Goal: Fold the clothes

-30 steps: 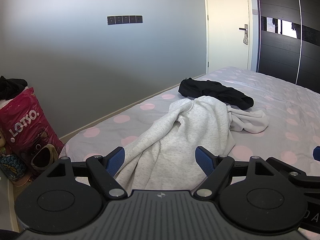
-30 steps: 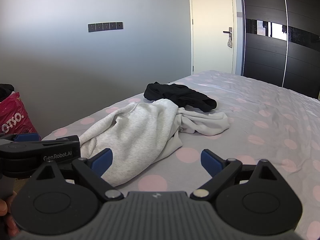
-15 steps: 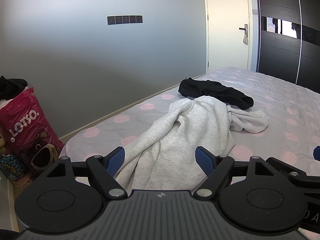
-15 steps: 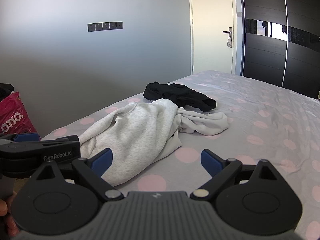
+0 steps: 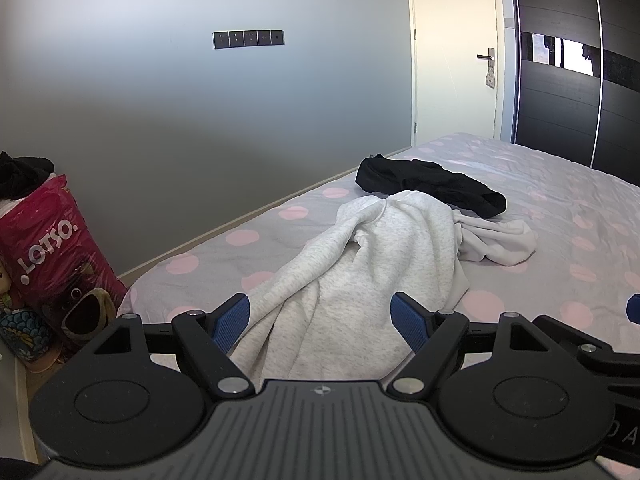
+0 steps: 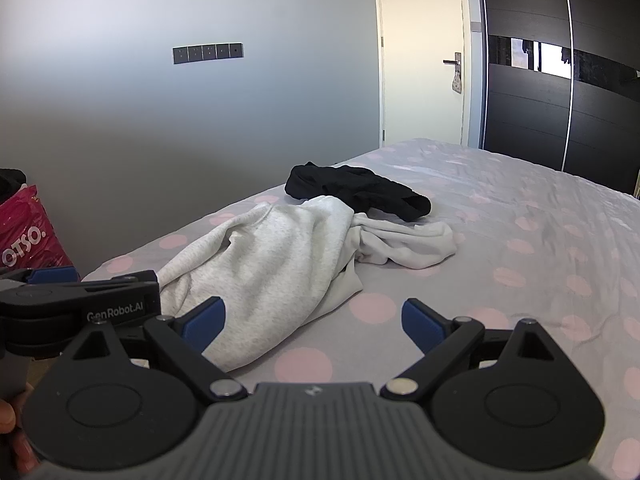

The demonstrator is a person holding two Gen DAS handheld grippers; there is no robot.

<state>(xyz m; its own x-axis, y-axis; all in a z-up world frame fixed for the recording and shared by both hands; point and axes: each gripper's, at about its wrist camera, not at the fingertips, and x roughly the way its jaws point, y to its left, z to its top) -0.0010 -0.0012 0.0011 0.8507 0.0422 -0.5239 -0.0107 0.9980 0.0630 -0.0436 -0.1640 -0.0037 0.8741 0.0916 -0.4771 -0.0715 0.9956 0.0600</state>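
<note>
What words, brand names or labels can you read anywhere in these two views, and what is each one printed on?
"LOTSO." in white on the pink bag on the floor beside the bed; the right view shows only "OTSO."
"GenRobot.AI" on the side of the left tool, seen in the right view.
"D A", a cut-off bit at the left view's right edge, on the right tool; the rest is out of view.
No other text is readable.

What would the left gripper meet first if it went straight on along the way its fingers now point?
Most likely the light grey sweatshirt, which lies crumpled on the bed straight ahead of the open left gripper. Depth is hard to judge here.
</note>
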